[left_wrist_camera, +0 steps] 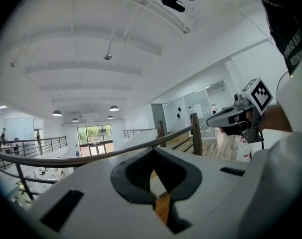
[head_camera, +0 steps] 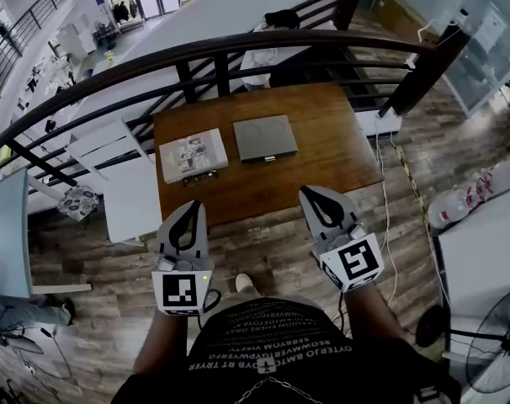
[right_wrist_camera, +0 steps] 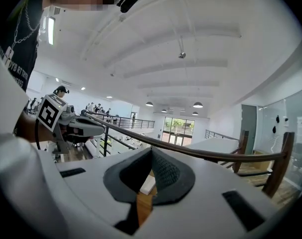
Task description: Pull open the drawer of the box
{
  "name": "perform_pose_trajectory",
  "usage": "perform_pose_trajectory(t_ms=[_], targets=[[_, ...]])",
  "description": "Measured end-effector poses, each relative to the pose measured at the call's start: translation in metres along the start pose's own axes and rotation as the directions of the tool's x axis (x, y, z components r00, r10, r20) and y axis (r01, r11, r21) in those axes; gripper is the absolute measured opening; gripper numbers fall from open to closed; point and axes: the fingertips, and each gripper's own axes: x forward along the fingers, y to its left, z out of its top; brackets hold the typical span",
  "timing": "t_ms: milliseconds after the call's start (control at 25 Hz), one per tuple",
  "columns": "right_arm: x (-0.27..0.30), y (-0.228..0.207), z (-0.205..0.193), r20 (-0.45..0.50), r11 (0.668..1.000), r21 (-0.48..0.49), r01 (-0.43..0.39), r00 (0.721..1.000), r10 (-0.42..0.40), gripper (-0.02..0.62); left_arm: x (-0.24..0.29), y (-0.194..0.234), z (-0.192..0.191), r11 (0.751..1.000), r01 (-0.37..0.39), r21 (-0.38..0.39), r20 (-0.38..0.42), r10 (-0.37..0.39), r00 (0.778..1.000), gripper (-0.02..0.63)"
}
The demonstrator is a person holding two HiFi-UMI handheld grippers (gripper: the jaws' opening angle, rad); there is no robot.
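Brown wooden table [head_camera: 339, 141] stands in front of me, close to a dark railing [head_camera: 238, 49] of an upper floor. The grey flat box [head_camera: 265, 137] lies on the middle of this table, a little toward the far side. I take it as the box with the drawer. At its near edge I see a small dark spot that may be the pull, but it is too small to be sure.

The grey flat box is almost square. Its longer side seems to run left to right across the table, a little turned, and the side with the possible pull faces toward me. So the drawer should come out in my direction.

Just beside it on the left lies a lighter box with a printed top [head_camera: 193, 154], not touching it.

My left gripper [head_camera: 193, 205] and my right gripper [head_camera: 310, 194] hang over the wooden floor [head_camera: 263, 251], well apart from the table. Both have the jaws closed together and hold nothing.

The risk I see is this: the box looks light and nothing fixes it, so a pull on the drawer may drag the whole box toward the table edge if the other gripper does not press it down. Also the pull is small, and the jaws may slip off it.
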Motion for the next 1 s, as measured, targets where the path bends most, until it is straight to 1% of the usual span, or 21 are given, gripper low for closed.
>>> perform_pose_trajectory(t_ms=[160, 280, 480, 640, 800, 1000], targets=[[0.007, 0.003, 0.014, 0.015, 1.000, -0.028, 0.010, 1.000, -0.010, -0.005, 0.004, 0.016, 0.001, 1.000, -0.001, -0.019, 0.009, 0.002, 1.000, 0.005], [0.008, -0.001, 0.018, 0.016, 0.999, -0.032, 0.037, 0.999, -0.036, -0.005, 0.011, 0.018, -0.003, 0.999, 0.029, -0.015, -0.001, -0.029, 1.000, 0.005], [0.000, -0.016, 0.014, 0.005, 0.995, -0.022, 0.098, 0.995, -0.098, -0.005, 0.026, 0.006, -0.004, 0.996, 0.082, -0.017, -0.007, -0.082, 0.997, 0.005], [-0.005, -0.032, 0.009, -0.014, 0.992, -0.016, 0.124, 0.992, -0.124, -0.005, 0.043, -0.007, 0.001, 0.994, 0.113, -0.015, -0.001, -0.113, 0.994, 0.005], [0.004, -0.050, 0.004, -0.015, 0.992, -0.002, 0.128, 0.992, -0.128, -0.005, 0.061, -0.015, -0.002, 0.992, 0.129, -0.010, -0.020, -0.129, 0.991, 0.005], [0.027, -0.064, -0.008, -0.016, 0.996, 0.022, 0.085, 0.996, -0.084, -0.005, 0.081, -0.016, -0.011, 0.994, 0.113, -0.004, -0.059, -0.113, 0.992, 0.005]])
